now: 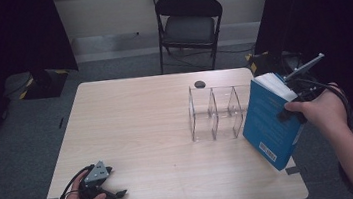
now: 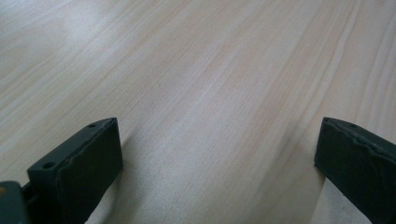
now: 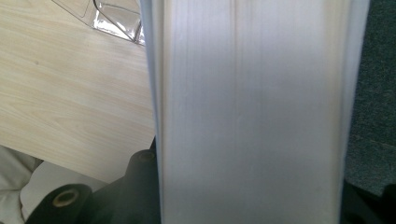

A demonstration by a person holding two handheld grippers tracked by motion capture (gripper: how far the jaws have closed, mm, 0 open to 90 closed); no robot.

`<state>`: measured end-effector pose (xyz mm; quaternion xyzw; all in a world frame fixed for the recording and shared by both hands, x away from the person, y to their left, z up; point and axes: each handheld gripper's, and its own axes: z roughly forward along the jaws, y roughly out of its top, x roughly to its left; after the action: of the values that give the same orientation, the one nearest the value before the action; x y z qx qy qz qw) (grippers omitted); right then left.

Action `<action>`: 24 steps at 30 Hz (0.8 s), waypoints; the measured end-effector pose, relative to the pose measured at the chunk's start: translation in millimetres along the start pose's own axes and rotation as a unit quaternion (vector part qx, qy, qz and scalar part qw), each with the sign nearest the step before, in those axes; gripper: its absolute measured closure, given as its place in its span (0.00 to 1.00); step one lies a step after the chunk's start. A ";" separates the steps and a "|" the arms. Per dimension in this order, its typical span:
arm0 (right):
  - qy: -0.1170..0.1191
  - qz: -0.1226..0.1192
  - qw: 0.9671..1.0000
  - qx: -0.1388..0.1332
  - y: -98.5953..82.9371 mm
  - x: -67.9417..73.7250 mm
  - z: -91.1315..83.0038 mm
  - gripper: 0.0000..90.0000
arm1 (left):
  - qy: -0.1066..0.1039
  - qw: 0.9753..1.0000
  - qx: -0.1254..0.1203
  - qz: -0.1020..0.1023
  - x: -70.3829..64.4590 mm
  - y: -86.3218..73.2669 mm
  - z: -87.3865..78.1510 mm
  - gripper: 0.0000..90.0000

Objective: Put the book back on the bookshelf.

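Counter of pale wood spans the frame's middle. Blue book, tilted, sits at the right edge, its lower corner near the counter's lower right, clenched by the right gripper. Clear 3-slot organizer stands just left of it. Left gripper, lower left, rests released, grasping nothing.

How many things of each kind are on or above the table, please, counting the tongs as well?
Blue book: 1, held in the right tongs
Clear divided organiser: 1
Small black round thing: 1
Tongs: 2, the left tongs resting open on the table
Total: 5
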<state>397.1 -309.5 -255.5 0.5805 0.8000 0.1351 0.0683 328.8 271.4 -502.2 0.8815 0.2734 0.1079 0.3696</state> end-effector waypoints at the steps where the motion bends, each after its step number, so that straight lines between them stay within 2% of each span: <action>1: 0.000 0.000 1.000 0.000 0.0 0.0 0.0 0.68 | 0.001 1.000 0.000 0.001 0.1 0.0 -0.1 0.00; 16: -0.014 0.011 1.000 -0.014 15.9 3.6 -1.1 0.68 | 0.001 1.000 0.001 0.004 0.3 0.1 -0.1 0.00; 24: -0.019 0.018 1.000 -0.011 23.4 5.2 1.8 0.68 | 0.000 1.000 0.001 0.002 0.2 0.1 0.0 0.00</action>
<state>417.1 -297.5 -250.1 0.5964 0.7865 0.1341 0.0875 329.0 271.4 -502.1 0.8824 0.2715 0.1083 0.3686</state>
